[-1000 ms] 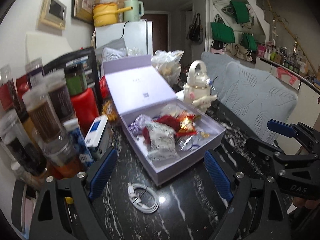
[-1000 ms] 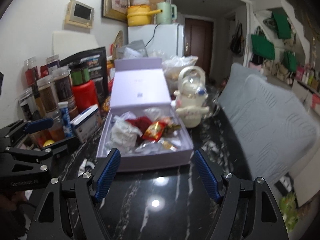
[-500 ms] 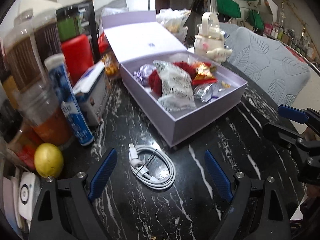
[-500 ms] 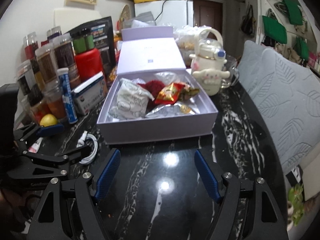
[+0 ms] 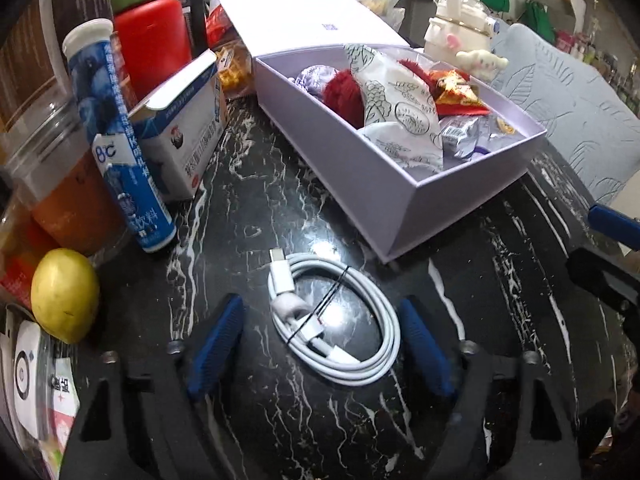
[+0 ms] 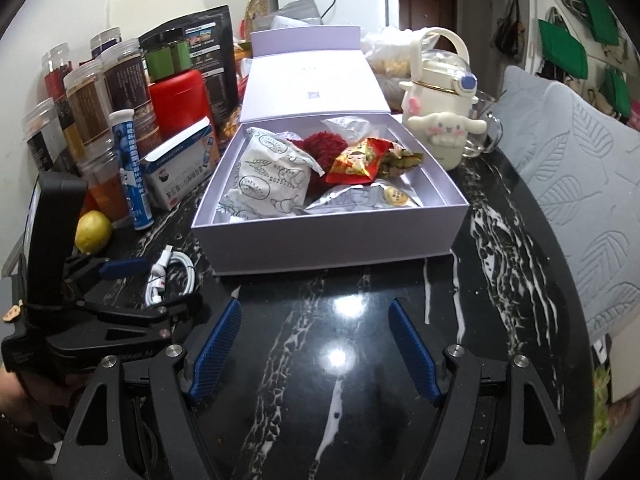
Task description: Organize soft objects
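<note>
A black marble table (image 6: 500, 240) is carrying an open lilac gift box (image 6: 332, 236) whose tray is holding a white printed bread bag (image 6: 268, 176), a red fuzzy bundle (image 6: 324, 148) and foil snack packets (image 6: 364, 160). Just beside the box's near corner, a coiled white charging cable (image 5: 340, 320) is lying on the marble. The left gripper (image 5: 320, 340) is straddling that coil with its jaws closing, the blue pads not yet pressing it, so the step in hand looks like picking up the cable. The next move is likely calling for a finished pinch across the loops, then a lift towards the box. The right gripper (image 6: 314, 344) is hovering spread over bare marble, holding nothing. Compared with a second ago, both cameras are sitting lower and tilted further down; the cable, then ahead of the left jaws, is now lying between them.
</note>
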Demonstrator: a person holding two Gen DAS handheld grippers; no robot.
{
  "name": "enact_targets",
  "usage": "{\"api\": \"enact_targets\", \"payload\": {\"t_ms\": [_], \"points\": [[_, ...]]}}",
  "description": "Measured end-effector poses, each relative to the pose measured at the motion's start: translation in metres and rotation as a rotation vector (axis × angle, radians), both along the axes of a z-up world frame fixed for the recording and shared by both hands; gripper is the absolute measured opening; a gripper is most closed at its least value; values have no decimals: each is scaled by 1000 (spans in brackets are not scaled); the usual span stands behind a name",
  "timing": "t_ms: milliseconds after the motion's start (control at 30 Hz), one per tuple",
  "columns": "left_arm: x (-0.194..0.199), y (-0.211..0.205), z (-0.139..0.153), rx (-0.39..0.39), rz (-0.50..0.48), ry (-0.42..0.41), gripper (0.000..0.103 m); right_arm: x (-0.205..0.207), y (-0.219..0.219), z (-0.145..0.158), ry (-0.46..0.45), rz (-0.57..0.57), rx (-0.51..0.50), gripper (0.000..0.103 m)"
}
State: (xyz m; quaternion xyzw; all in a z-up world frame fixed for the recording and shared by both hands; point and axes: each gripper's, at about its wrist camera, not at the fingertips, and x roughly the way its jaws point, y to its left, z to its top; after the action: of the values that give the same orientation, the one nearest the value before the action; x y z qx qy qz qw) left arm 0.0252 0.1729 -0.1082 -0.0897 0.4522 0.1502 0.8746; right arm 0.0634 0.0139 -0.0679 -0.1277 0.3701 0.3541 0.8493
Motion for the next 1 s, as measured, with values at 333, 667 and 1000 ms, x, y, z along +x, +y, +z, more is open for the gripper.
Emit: {"api": "enact_targets", "payload": {"t_ms": [333,667,1000], "points": [[-6,-7,5,15,-21,-40,60,3,-1,-2,14,-1,11,77],[-16,-18,37,40,-44,-109,60,-2,-3,2,9,10,23,77],[-12,-31,83,100,-75,-213,60,-7,-8,23,-41,30,39,77]]}}
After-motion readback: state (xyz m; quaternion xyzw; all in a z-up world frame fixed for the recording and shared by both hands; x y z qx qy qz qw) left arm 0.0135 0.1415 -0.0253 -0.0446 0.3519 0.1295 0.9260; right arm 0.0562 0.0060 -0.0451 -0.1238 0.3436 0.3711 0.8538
